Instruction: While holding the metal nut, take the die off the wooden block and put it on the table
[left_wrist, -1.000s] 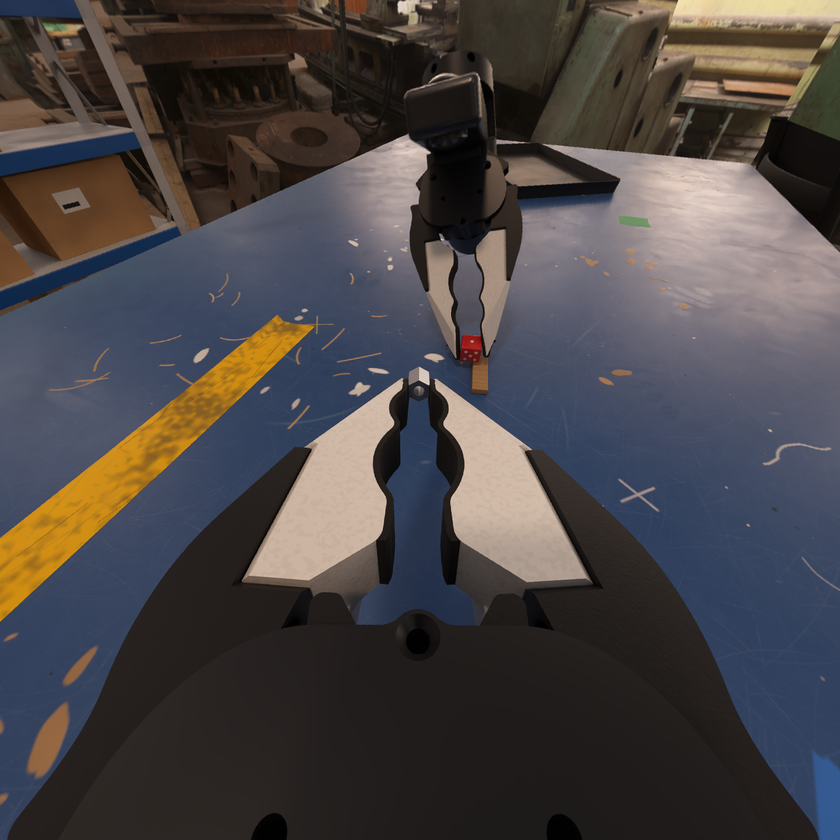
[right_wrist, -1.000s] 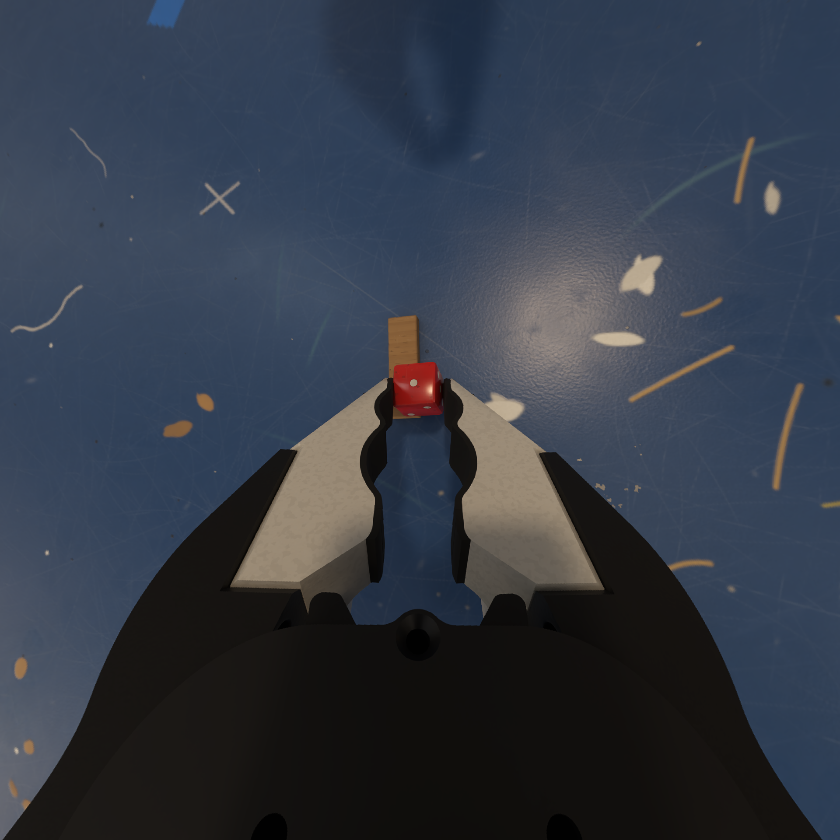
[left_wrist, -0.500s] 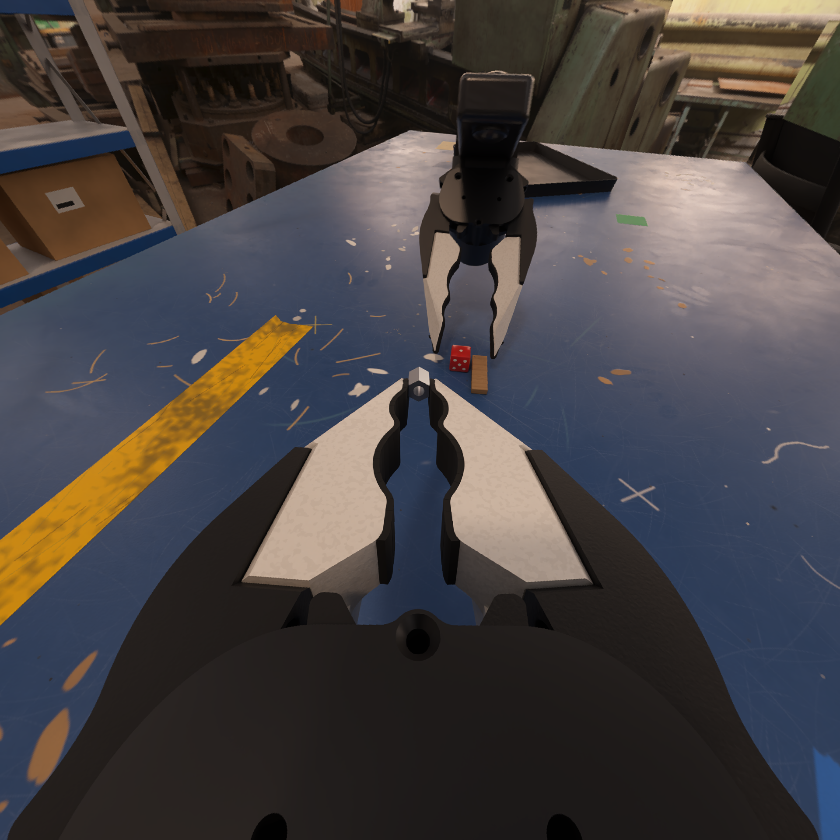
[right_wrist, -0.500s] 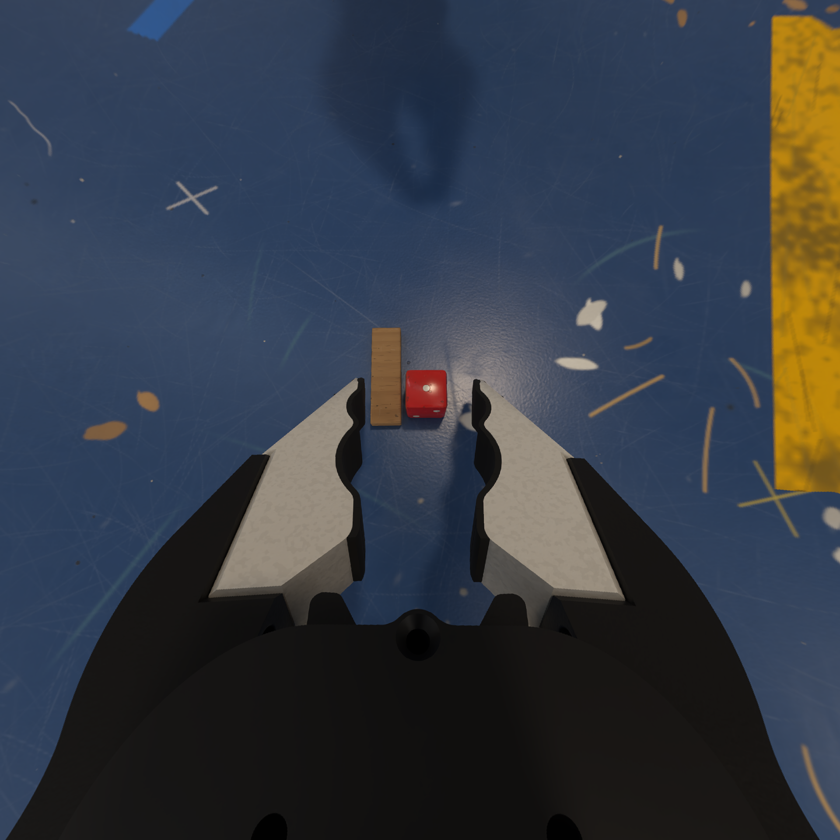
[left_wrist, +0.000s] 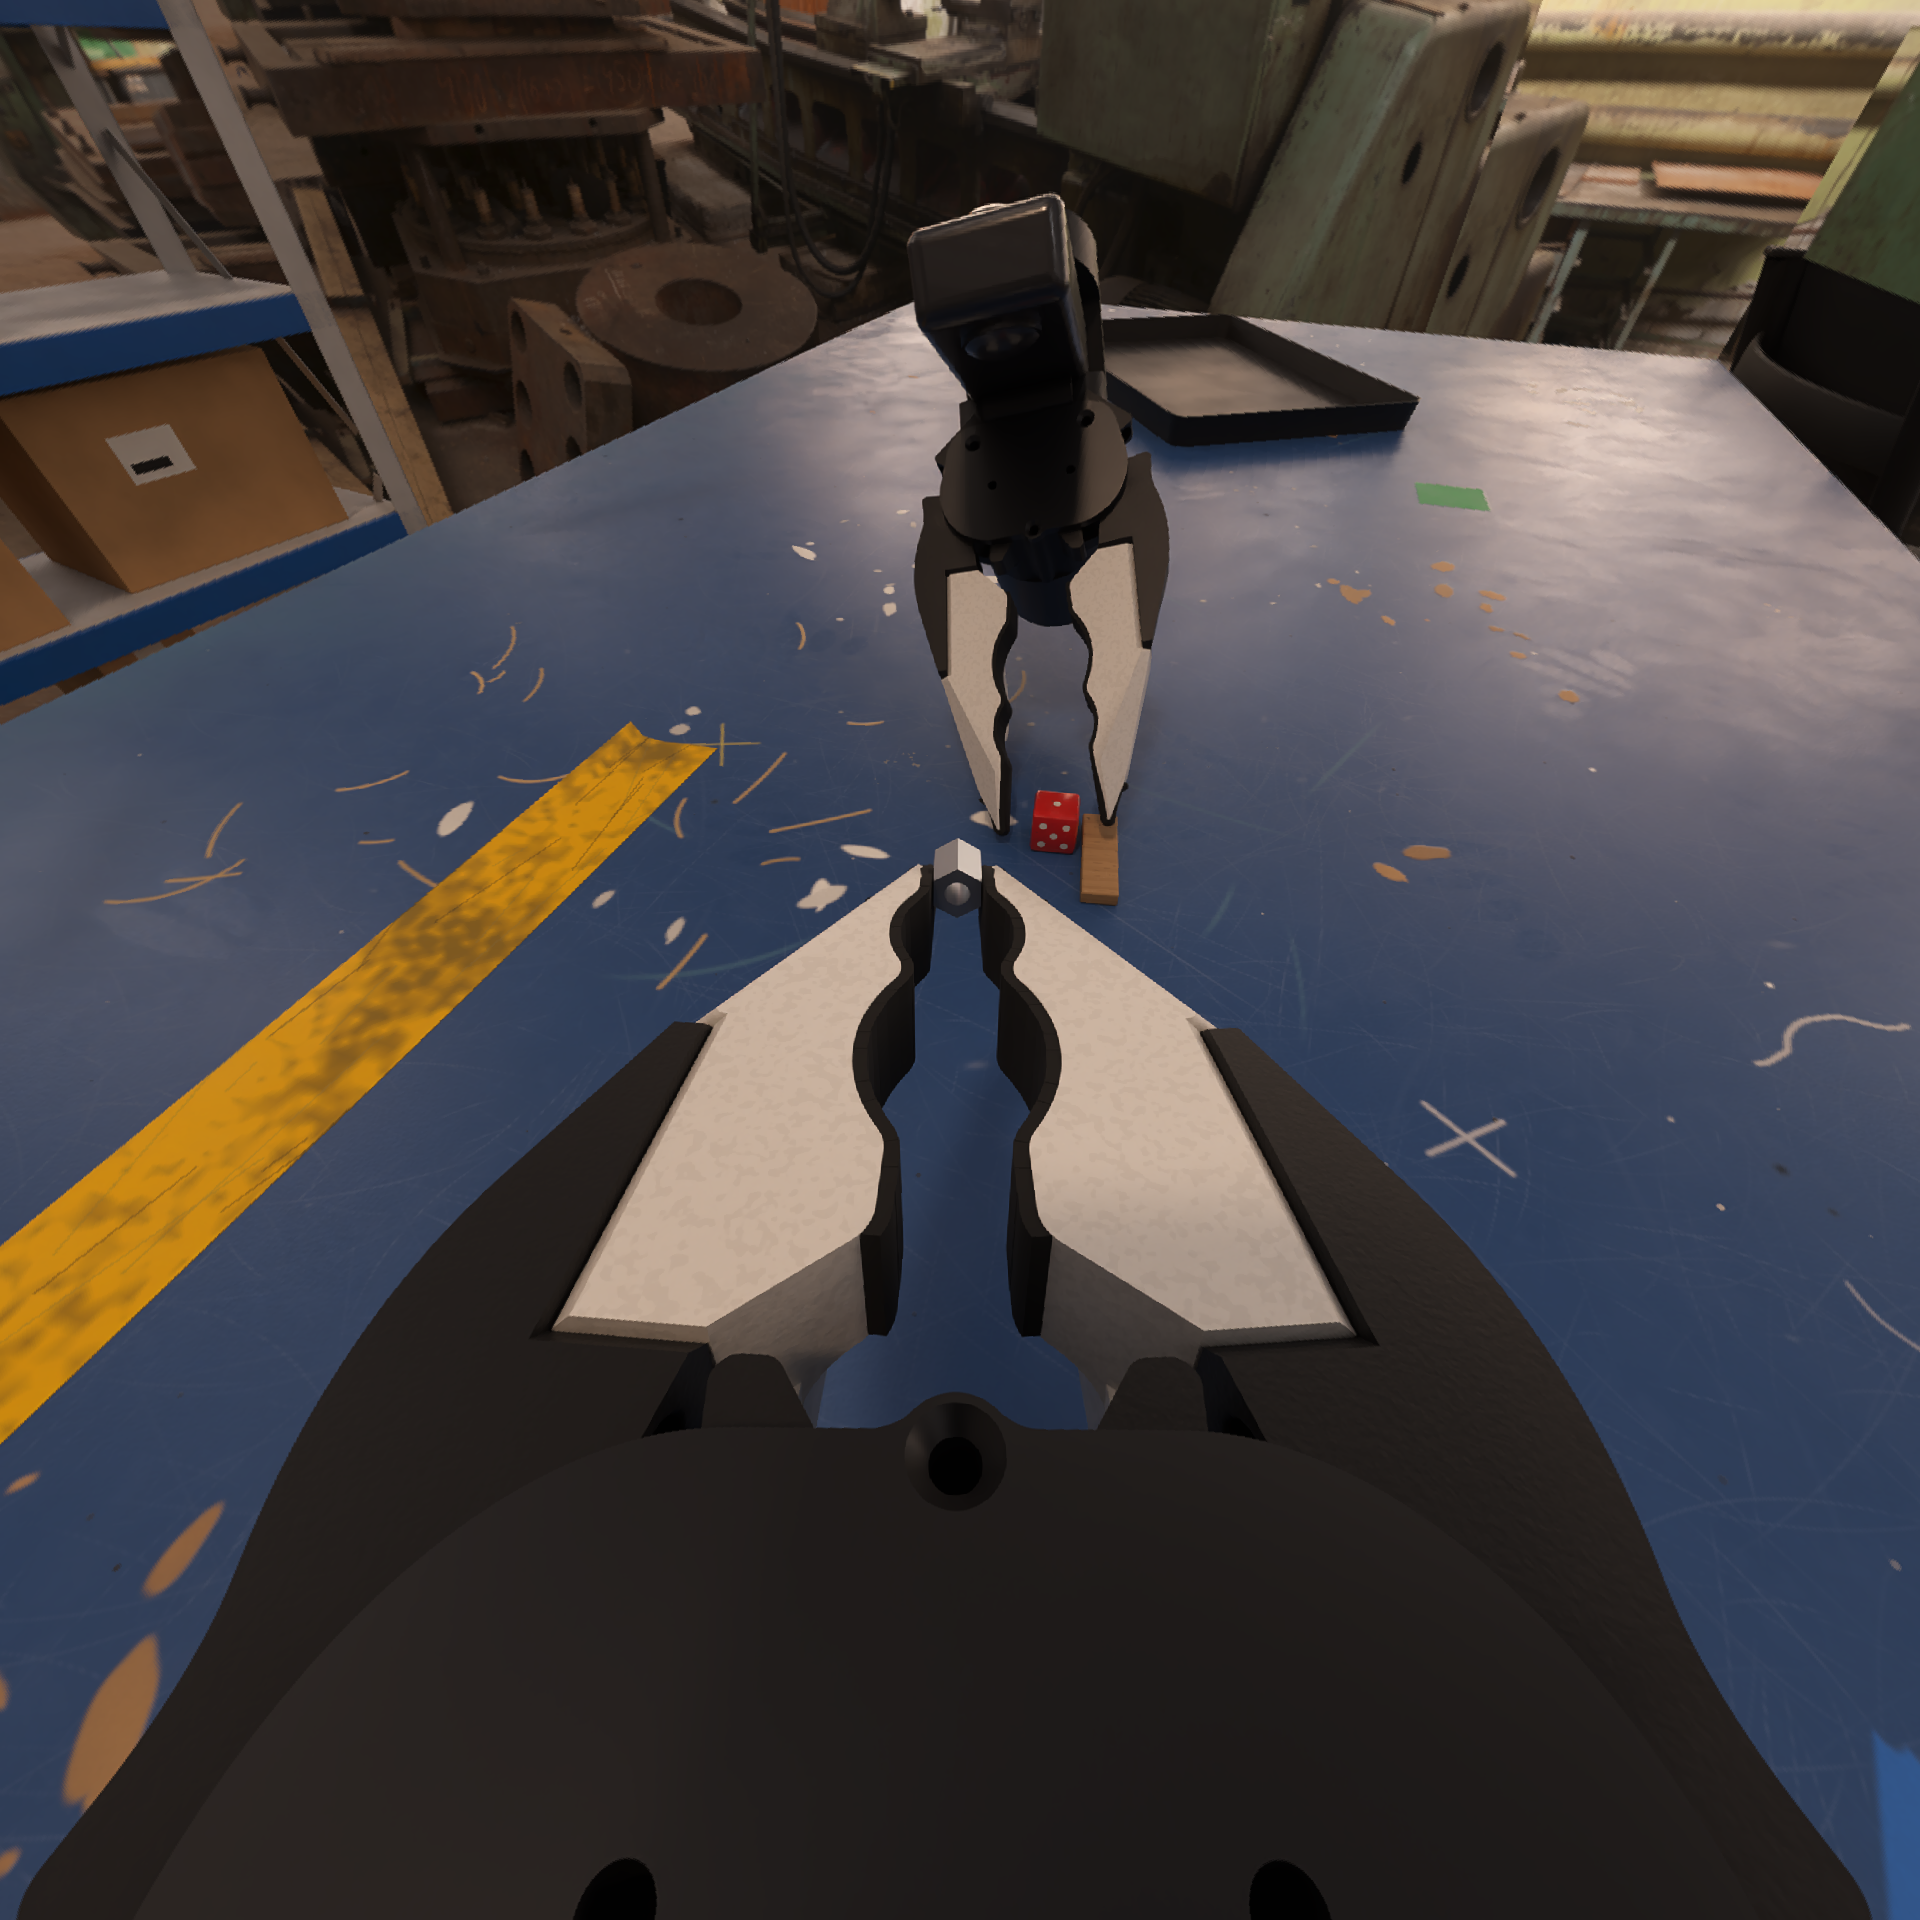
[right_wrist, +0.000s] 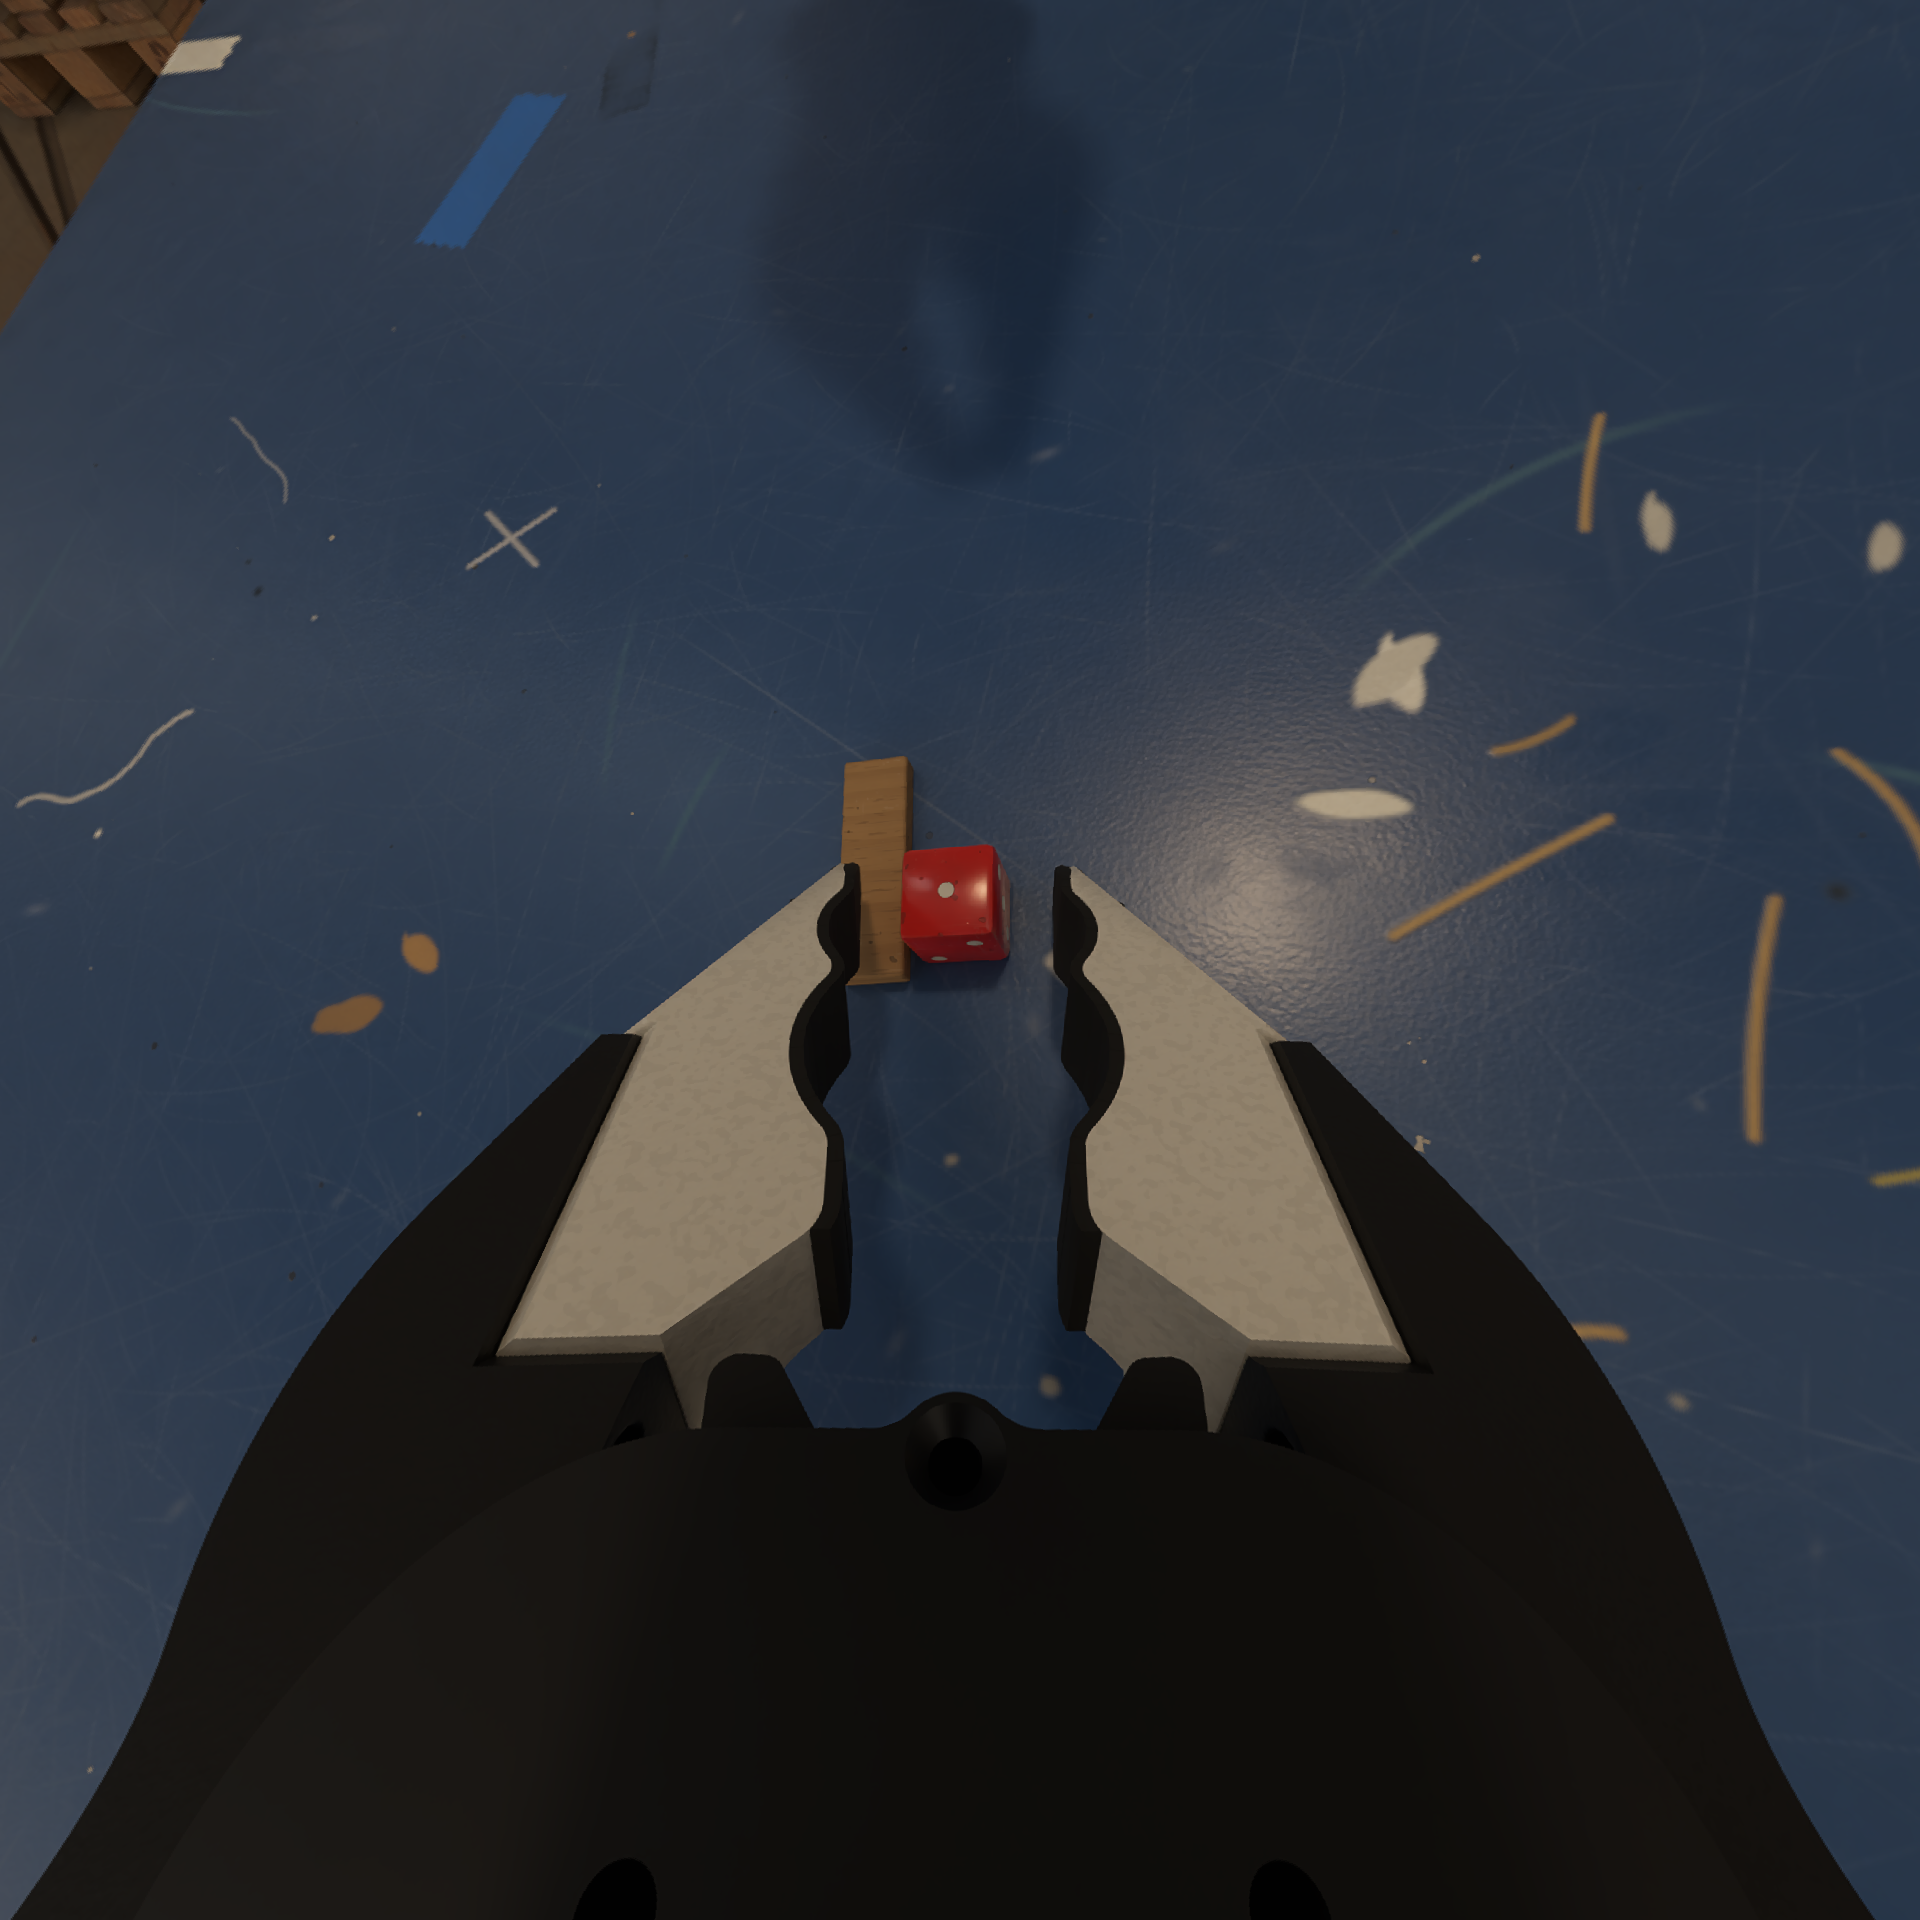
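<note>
My left gripper (left_wrist: 957, 885) is shut on a small silver metal nut (left_wrist: 956, 879), held at its fingertips above the table. A red die (right_wrist: 953, 904) sits on the blue table (right_wrist: 1351, 1039) right beside a thin wooden block (right_wrist: 876, 868), touching or nearly touching its long side. My right gripper (right_wrist: 954, 883) is open and empty, its tips straddling the die and the near end of the block. From the left wrist view, the right gripper (left_wrist: 1055, 821) points down over the die (left_wrist: 1055, 821) and block (left_wrist: 1099, 871).
A black shallow tray (left_wrist: 1247, 379) lies at the table's far end. A yellow stripe (left_wrist: 343, 1029) runs along the left. A green patch (left_wrist: 1451, 497) and a blue tape strip (right_wrist: 490, 168) mark the table. Shelves with cardboard boxes (left_wrist: 156, 468) stand off the left edge.
The right gripper carried the die off the block, set it on the table beside it and opened. Since then it has shifted slightly. The left gripper stayed still with the nut.
</note>
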